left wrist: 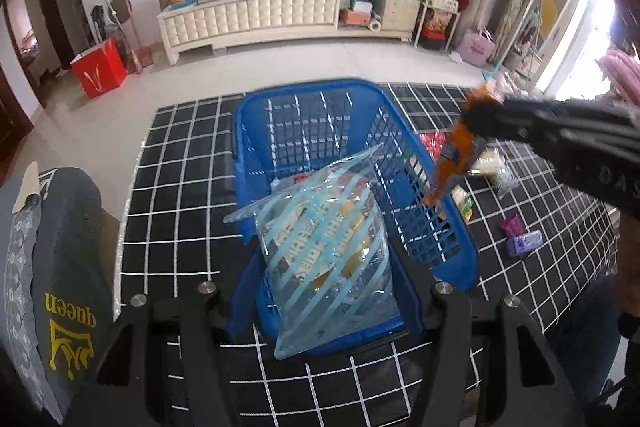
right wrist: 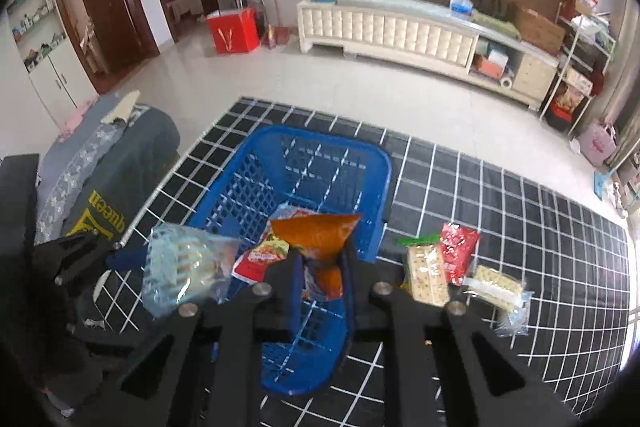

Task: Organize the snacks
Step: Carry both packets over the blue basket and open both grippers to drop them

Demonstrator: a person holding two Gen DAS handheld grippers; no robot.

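Basket [right wrist: 256, 183] is your single reference: blue, slatted, standing on the black grid-pattern cloth [right wrist: 500, 195]. Your right gripper [right wrist: 320, 267] is clamped on the orange snack packet [right wrist: 320, 231], fingers pressed against its lower part. In the left wrist view the same packet [left wrist: 452, 163] hangs with its long axis near vertical, just outside the basket's right wall, its lower corner close to the rim [left wrist: 440, 195]. The open basket floor therefore lies to the left of the packet and below it; judge the coming move as a short carry leftward over that rim, followed by a release.

Your left gripper [left wrist: 320, 291] holds the clear striped bag [left wrist: 328, 247], which lies tilted over the basket's near rim, partly inside. Whether its fingers are pressed fully onto the bag cannot be told from the left view; the right view shows the bag [right wrist: 184, 267] at the claw, so treat it as gripped.

A red sauce sachet [right wrist: 264, 259] already lies in the basket. Right of the basket, on the cloth, remain a cracker pack [right wrist: 426, 275], a red packet [right wrist: 458, 251] and a second cracker pack [right wrist: 496, 287]. The right arm is nearer to these.
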